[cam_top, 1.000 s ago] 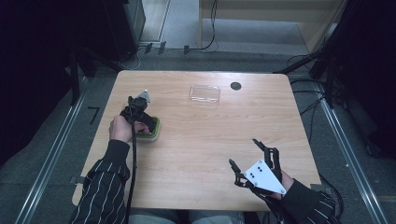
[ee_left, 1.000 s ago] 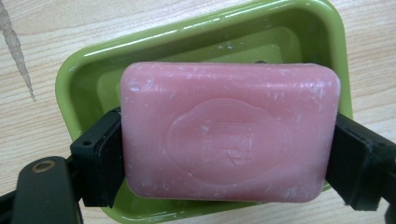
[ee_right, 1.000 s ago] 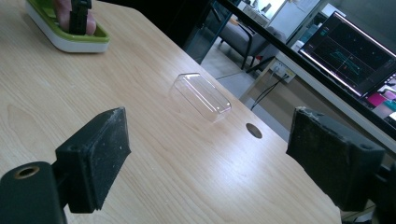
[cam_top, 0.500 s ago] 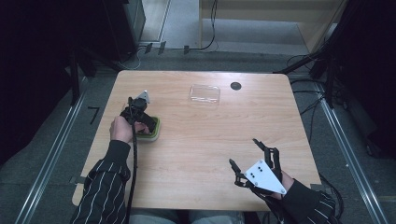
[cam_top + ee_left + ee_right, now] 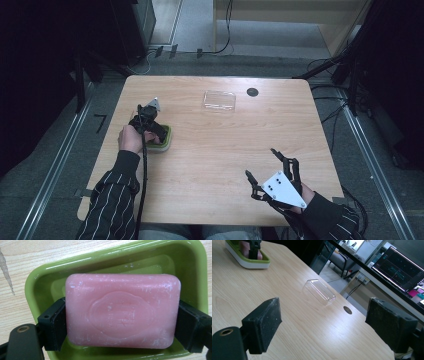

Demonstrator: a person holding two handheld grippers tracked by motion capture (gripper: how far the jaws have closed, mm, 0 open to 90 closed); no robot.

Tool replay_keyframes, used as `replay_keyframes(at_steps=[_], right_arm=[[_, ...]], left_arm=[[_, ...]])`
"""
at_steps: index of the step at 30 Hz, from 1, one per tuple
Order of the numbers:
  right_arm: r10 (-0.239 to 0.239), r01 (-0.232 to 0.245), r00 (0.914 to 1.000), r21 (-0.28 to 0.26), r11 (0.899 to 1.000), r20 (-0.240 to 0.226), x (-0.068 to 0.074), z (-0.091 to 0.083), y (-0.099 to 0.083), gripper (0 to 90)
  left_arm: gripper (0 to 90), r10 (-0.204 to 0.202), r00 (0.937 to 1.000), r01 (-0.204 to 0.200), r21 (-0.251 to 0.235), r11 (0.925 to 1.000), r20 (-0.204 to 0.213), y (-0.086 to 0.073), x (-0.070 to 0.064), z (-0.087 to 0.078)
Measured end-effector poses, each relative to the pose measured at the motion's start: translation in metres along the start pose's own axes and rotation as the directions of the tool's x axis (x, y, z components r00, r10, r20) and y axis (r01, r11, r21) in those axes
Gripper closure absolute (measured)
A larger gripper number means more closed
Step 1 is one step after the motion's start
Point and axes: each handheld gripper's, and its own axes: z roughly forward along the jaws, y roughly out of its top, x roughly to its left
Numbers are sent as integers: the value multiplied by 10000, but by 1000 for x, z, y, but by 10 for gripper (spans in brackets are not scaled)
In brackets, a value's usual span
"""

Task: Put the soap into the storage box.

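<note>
A pink soap bar lies in a green dish on the wooden table. My left gripper is shut on the bar, its black pads pressed against the two short ends. In the high view that gripper points down into the dish at the table's left side. My right gripper hovers near the front right edge, open with nothing between its jaws. In the right gripper view its wide-apart pads frame bare tabletop, with the green dish far off at the upper left.
A clear plastic lid lies at the back centre of the table, also in the right gripper view. A small dark hole sits beside it. Monitors and a chair stand beyond the far edge.
</note>
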Motion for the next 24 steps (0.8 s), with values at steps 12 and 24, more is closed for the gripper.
replay_keyframes(at_steps=[12,24], right_arm=[[4,-4,10000,-4,10000,1,0,0,0,132],[13,-13,10000,-34,10000,-7,0,0,0,133]], left_arm=[[138,-14,10000,14,54,10000,35,0,1,3],[138,79,10000,-79,24,10000,45,-1,1,3]])
